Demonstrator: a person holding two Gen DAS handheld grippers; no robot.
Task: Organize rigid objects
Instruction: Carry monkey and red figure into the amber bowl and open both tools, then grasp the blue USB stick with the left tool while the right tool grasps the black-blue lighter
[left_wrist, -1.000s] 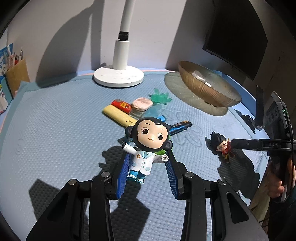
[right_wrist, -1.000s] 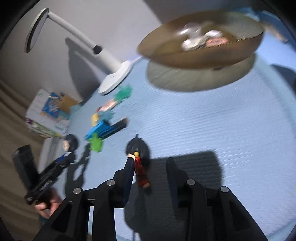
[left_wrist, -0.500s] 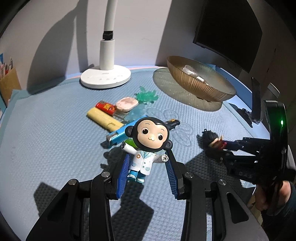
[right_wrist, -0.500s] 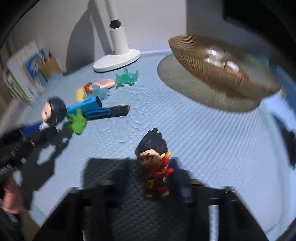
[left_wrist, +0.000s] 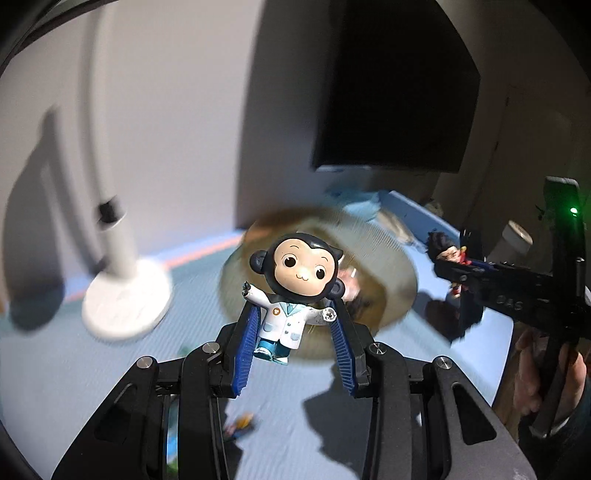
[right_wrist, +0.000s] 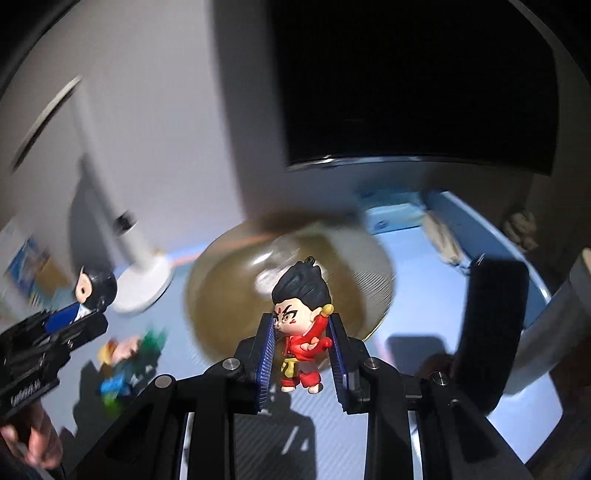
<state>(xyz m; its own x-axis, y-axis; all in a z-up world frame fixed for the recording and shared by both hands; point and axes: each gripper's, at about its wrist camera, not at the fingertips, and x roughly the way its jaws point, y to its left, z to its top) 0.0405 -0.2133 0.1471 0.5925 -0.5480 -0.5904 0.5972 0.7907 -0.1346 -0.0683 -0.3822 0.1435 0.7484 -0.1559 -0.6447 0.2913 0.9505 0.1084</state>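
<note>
Two figurines (left_wrist: 293, 295) (right_wrist: 301, 332) — one per gripper (left_wrist: 291, 347) (right_wrist: 301, 354).

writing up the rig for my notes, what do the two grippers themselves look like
Both match: the left gripper and right gripper have black angular linkage arms with cut-out slots and silver round pivot bolts. Ribbed blue pads line the jaws. The right gripper's body shows a green light and faint raised lettering. No cables or sleeves are visible.

We count two small plastic figurines, a monkey in a white coat (left_wrist: 295, 291) and a black-haired fighter in red (right_wrist: 303, 332), one brown ribbed bowl (right_wrist: 229, 295), one white desk lamp (left_wrist: 123, 295), one black monitor (right_wrist: 417, 85)
</note>
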